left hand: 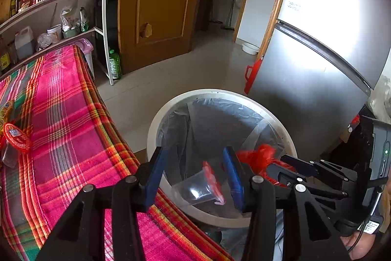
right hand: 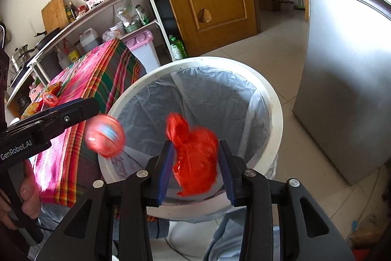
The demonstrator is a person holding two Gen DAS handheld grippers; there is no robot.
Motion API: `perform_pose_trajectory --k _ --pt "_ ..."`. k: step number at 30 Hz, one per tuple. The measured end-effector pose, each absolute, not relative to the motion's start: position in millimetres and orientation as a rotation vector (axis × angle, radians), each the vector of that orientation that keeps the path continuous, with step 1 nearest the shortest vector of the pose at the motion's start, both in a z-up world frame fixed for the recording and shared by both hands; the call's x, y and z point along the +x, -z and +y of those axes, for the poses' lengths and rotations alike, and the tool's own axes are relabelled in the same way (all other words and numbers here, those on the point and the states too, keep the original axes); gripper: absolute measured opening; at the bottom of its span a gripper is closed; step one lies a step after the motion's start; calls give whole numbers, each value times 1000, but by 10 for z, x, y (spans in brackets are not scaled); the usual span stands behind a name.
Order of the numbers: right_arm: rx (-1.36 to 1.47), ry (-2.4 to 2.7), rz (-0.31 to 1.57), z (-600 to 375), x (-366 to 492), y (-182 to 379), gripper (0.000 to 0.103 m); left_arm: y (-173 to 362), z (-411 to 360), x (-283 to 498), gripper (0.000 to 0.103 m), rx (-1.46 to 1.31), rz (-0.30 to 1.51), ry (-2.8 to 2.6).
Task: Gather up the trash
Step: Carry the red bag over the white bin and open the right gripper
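Trash was dropping from both claws into the white bin (right hand: pixel 273 99) lined with a grey plastic bag (right hand: pixel 207 94), which stood right under them beside the table's pink plaid cloth (left hand: pixel 73 119). A clear plastic cup with a red lid (left hand: pixel 202 185) hung between the left gripper's (left hand: pixel 195 177) blue pads (left hand: pixel 154 177), touching neither as far as I could tell; that claw was spread. From the other side the same cup (right hand: pixel 105 136) was a red blur just past the tip of the left gripper (right hand: pixel 83 109), over the bin's near rim. A crumpled red plastic bag (right hand: pixel 195 158) sat between the right gripper's (right hand: pixel 196 170) pads (right hand: pixel 166 170), blurred, with a gap on either side, so that claw stood spread too. From the left camera the red bag (left hand: pixel 256 158) showed at the right gripper's (left hand: pixel 278 165) tip, over the bin's mouth. A second red-lidded tub (left hand: pixel 17 138) lay on the cloth, well off to the left claw's left.
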State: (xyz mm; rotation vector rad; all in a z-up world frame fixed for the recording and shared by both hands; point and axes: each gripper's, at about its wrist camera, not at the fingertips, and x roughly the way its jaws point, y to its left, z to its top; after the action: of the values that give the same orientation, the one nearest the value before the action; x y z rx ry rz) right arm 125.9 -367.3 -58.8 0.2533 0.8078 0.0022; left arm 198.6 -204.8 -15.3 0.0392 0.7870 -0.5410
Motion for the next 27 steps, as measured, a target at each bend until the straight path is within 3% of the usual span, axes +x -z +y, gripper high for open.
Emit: perform_pose_trajectory --k 2,27 --pt "255 -1 800 -3669 1243 582 43 152 -2033 1983 63 33 787 539" --pt "143 -109 655 -3007 866 11 43 -181 -1124 1334 63 -45 622 372"
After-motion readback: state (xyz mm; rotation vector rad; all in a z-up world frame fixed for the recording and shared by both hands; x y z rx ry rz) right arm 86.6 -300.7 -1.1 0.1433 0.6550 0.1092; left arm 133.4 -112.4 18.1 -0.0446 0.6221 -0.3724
